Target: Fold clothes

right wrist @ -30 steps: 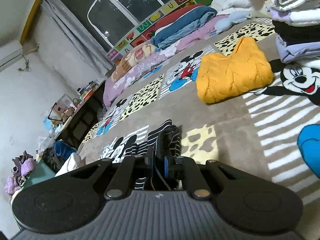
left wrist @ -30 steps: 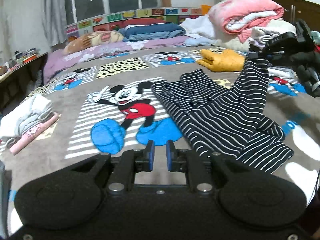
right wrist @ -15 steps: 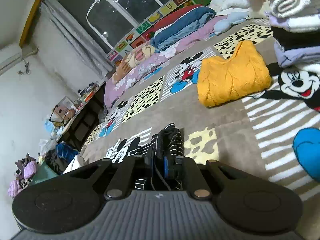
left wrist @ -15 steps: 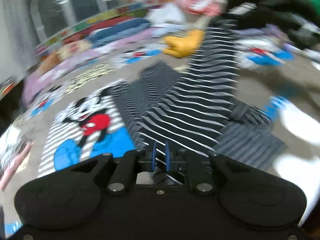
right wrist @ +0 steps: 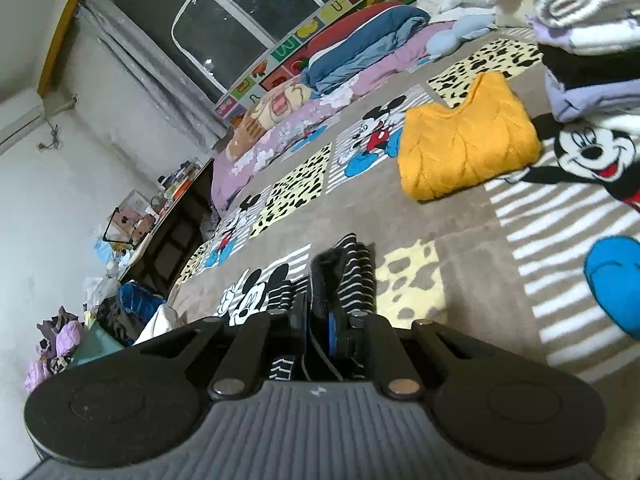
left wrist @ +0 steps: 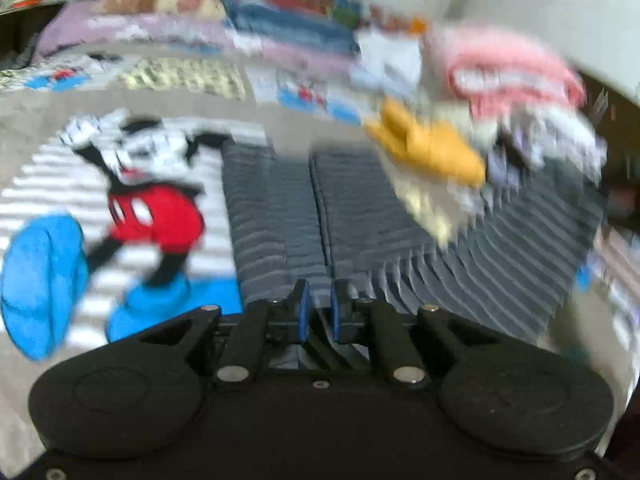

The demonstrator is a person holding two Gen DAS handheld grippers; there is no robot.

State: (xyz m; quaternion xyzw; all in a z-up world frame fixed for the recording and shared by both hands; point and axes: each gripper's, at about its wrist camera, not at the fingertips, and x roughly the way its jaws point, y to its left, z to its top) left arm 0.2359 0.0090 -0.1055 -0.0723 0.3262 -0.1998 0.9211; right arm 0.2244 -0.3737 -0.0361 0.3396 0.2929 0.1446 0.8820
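left gripper (left wrist: 318, 312): clamped on the black-and-white striped knit garment (left wrist: 400, 220)
right gripper (right wrist: 318, 316): garment's bunched edge pinched, yellow sweater (right wrist: 468, 140) lying ahead

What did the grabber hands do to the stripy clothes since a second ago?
The left gripper swung over from the cartoon-mouse blanket onto the black-and-white striped garment and now pinches its edge. The right gripper stayed put, clamped on the garment's other end; the folded yellow knitted sweater hasn't moved.

striped garment (left wrist: 400, 240): I count 1
yellow sweater (right wrist: 468, 140): 1
folded-clothes pile (right wrist: 580, 20): 1
grippers I run: 2, left gripper (left wrist: 318, 312), right gripper (right wrist: 318, 320)
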